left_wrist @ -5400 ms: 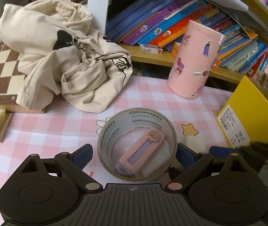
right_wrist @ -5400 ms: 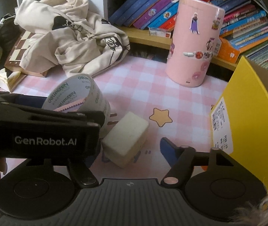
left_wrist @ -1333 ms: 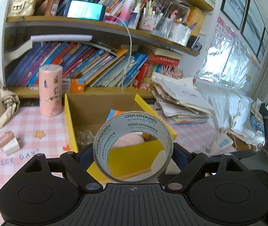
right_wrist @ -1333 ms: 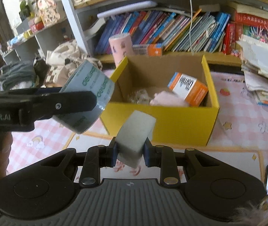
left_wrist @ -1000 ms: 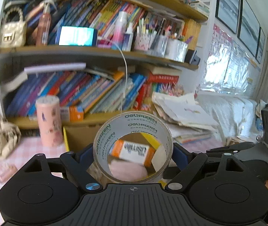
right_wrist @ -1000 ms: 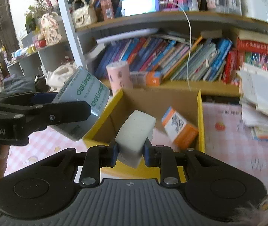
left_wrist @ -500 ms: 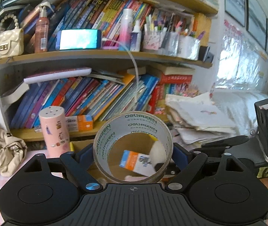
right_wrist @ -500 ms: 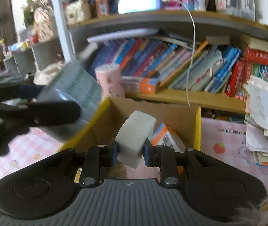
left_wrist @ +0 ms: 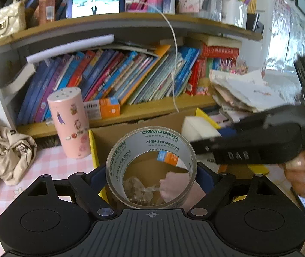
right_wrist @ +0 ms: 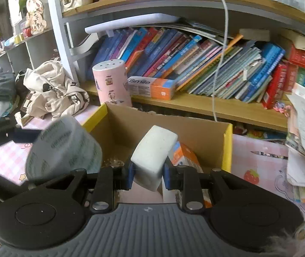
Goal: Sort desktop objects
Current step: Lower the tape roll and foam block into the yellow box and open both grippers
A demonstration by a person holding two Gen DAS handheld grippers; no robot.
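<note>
Your left tongs (left_wrist: 151, 171) are clamped wide across the roll of clear tape (left_wrist: 151, 167), one blue pad on each side of its ring, and you hold it in the air over the open yellow cardboard box (left_wrist: 93, 145); through the ring you see crumpled clear plastic and something pink on the box floor. Your right tongs (right_wrist: 148, 174) are squeezed together on the white sponge block (right_wrist: 153, 152), which stands tilted between the pads, also above the box, with an orange and white carton (right_wrist: 183, 152) lying inside just behind it. In the right wrist view the tape roll is blurred at the left, over the box's near corner. Beside the box on the pink checked counter (left_wrist: 51, 160) stands a pink sticker-covered canister (left_wrist: 69, 122), with a crumpled cream cloth (left_wrist: 4, 150) further left. Behind them a wooden shelf (right_wrist: 195, 105) carries leaning books and a toothpaste box (right_wrist: 151, 87).
</note>
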